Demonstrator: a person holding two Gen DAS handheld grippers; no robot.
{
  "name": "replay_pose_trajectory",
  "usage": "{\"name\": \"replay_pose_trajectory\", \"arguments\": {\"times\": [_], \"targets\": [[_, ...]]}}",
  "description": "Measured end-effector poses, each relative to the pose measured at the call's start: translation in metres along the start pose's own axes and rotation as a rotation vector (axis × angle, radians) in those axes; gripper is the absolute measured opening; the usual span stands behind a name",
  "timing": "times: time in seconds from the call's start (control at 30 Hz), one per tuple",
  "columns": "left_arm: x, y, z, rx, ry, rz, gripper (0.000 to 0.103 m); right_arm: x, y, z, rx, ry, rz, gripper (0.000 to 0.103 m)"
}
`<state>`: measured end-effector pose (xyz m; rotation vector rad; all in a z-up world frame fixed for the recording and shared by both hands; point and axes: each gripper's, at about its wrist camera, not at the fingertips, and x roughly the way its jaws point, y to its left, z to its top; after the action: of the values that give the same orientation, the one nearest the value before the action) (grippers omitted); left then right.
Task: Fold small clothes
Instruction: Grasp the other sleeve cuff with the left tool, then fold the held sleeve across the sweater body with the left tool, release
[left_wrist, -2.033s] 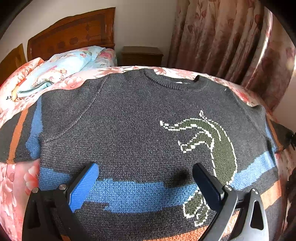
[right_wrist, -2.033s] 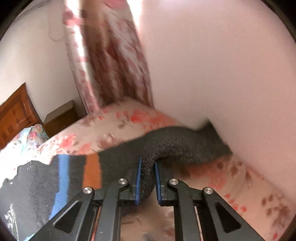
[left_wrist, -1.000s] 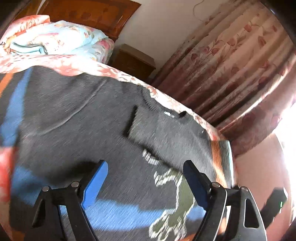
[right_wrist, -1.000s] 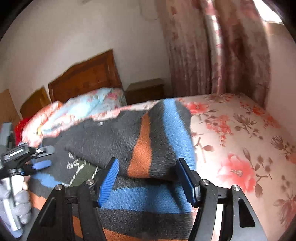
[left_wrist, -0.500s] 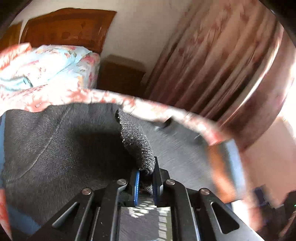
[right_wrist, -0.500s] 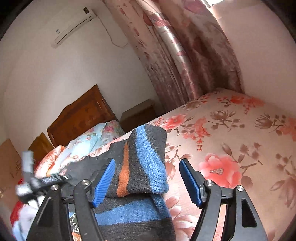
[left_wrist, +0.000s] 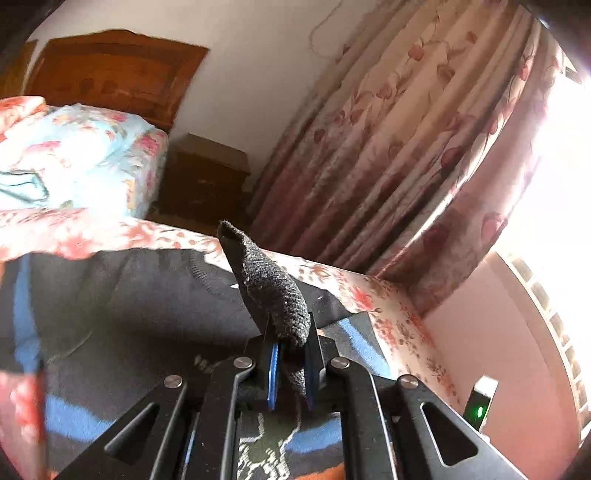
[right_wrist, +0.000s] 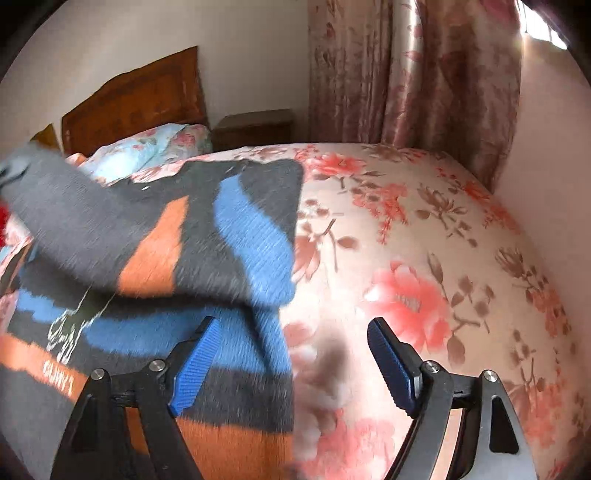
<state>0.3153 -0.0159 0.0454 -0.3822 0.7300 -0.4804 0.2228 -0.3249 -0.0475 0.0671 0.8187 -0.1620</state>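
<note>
Left tongs (left_wrist: 290, 373) clamp the sleeve (left_wrist: 273, 291) end, lifted over the sweater (right_wrist: 155, 236) on the bed (right_wrist: 424, 236). Sleeve runs away from the tongs toward the far edge. Right tongs (right_wrist: 291, 363) wide, empty, at sweater's right edge.

Left gripper (left_wrist: 290, 369) clamped sleeve (left_wrist: 273, 291) (lifted); right gripper (right_wrist: 291, 365) released.
</note>
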Motion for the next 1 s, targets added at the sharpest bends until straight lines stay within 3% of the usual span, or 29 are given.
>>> {"name": "replay_pose_trajectory", "arguments": {"times": [0.1,0.17,0.27,0.43,0.67,0.8,0.93,1.0], "targets": [[-0.016,0.023,-0.023,-0.029,-0.042,0.089,0.01,0.01,-0.014,0.007,0.073,0.005,-0.069,0.103],[-0.018,0.05,-0.033,-0.095,-0.037,0.114,0.01,0.015,-0.031,0.005,0.162,0.021,-0.031,0.103],[-0.017,0.082,-0.042,-0.159,-0.037,0.173,0.01,0.011,-0.034,0.005,0.188,0.006,-0.039,0.103],[-0.003,0.089,-0.054,-0.146,0.007,0.182,0.01,0.012,-0.027,0.006,0.141,0.008,-0.018,0.103],[0.0,0.092,-0.074,-0.126,0.038,0.193,0.011,0.005,-0.03,0.006,0.168,-0.019,-0.065,0.103],[0.006,0.096,-0.086,-0.155,0.07,0.147,0.011,-0.011,-0.001,0.016,0.048,-0.108,-0.065,0.103],[0.0,0.091,-0.086,-0.131,0.035,0.149,0.015,-0.002,0.032,0.031,-0.052,-0.076,-0.01,0.103],[0.0,0.088,-0.087,-0.117,0.031,0.155,0.015,0.014,0.044,0.037,-0.101,-0.02,-0.073,0.103]]}}
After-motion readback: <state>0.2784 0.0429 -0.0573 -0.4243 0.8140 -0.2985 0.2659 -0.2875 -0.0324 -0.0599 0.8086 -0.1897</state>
